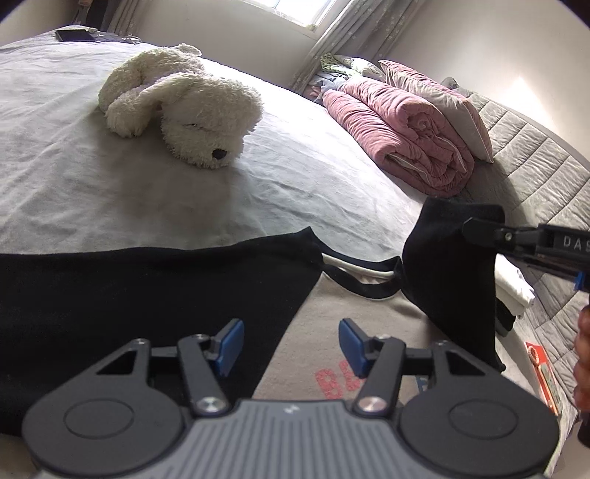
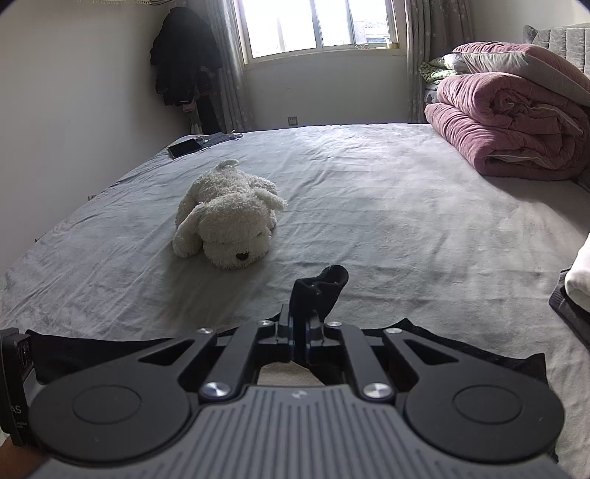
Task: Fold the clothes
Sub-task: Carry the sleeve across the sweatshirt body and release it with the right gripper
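1. The left wrist view sat low and close over the shirt (image 1: 147, 294), tilted, facing across the bed (image 1: 110, 191).
2. The right wrist view looked level toward the window (image 2: 317, 25).
3. Both showed the plush dog (image 1: 184, 107) and the pink quilt (image 1: 402, 132).

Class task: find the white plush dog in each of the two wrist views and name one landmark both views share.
Left wrist view: plush dog lies upper left on the bed sheet.
Right wrist view: plush dog lies left of centre, beyond the right gripper.
Shared landmark: the folded pink quilt at right.
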Demonstrator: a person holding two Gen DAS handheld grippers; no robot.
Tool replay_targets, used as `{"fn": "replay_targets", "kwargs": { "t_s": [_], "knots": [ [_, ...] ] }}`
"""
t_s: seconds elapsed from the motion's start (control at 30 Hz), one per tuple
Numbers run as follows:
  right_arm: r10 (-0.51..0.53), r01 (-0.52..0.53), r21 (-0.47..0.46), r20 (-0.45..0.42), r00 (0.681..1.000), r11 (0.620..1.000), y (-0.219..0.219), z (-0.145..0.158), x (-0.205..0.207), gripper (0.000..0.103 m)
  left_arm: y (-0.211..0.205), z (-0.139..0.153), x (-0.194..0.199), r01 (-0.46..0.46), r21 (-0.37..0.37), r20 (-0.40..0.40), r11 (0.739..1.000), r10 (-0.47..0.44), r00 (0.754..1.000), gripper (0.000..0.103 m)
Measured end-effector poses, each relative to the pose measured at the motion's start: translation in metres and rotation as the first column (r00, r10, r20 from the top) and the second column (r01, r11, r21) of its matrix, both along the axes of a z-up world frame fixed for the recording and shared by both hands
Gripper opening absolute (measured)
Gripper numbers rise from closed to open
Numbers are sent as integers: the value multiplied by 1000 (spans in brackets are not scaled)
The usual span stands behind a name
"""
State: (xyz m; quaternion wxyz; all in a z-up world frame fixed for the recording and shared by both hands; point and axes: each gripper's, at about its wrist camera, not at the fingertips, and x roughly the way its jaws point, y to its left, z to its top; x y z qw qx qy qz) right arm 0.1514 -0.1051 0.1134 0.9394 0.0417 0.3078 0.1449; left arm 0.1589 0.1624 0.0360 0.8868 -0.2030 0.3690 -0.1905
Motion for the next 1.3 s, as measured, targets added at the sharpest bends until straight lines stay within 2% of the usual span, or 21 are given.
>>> {"fn": "replay_targets", "kwargs": {
  "t_s": [0.13, 0.3, 0.47, 0.57, 0.67, 0.83, 0.93, 1.03, 1.07, 1.2, 1.27, 1.3],
  "knots": [
    [28, -27, 13, -36, 999, 1000, 14, -24, -2, 8, 12, -10, 6, -19, -147, -40, 989, 13, 999, 50],
    [56, -54, 25, -78, 995, 998, 27, -56, -5, 8, 19, -23, 14, -46, -305, -99, 951, 16, 995, 50],
    [82, -80, 22, -101, 991, 997, 39, -81, -11, 8, 12, -31, 19, -58, -383, -135, 922, 6, 991, 52],
    [90, -90, 0, -72, 993, 996, 43, -86, -17, 9, 5, -33, 21, -61, -412, -153, 909, -3, 988, 54],
    [98, -99, -24, -38, 994, 995, 45, -90, -23, 9, -8, -32, 24, -52, -415, -176, 908, -23, 984, 55],
    [113, -111, -65, 17, 993, 992, 50, -95, -34, 9, -26, -32, 29, -71, -379, -226, 923, -18, 974, 54],
    [114, -111, -68, 39, 993, 991, 50, -97, -38, 9, -33, -33, 33, -102, -356, -244, 929, 13, 970, 38],
    [109, -106, -52, 50, 993, 993, 47, -97, -38, 9, -42, -32, 37, -115, -338, -247, 934, 30, 969, 6],
    [106, -104, -49, 51, 993, 993, 47, -97, -38, 9, -44, -29, 36, -115, -329, -236, 937, 36, 971, 6],
    [73, -69, -65, 67, 995, 996, 43, -98, -41, 15, -50, -10, 30, -97, -279, -154, 956, 55, 987, 5],
    [53, -46, -87, 84, 995, 995, 37, -98, -44, 25, -53, 0, 27, -90, -253, -112, 963, 63, 992, 5],
    [42, -34, -97, 91, 995, 995, 34, -98, -45, 36, -55, 5, 25, -86, -239, -91, 967, 66, 994, 5]
  ]
}}
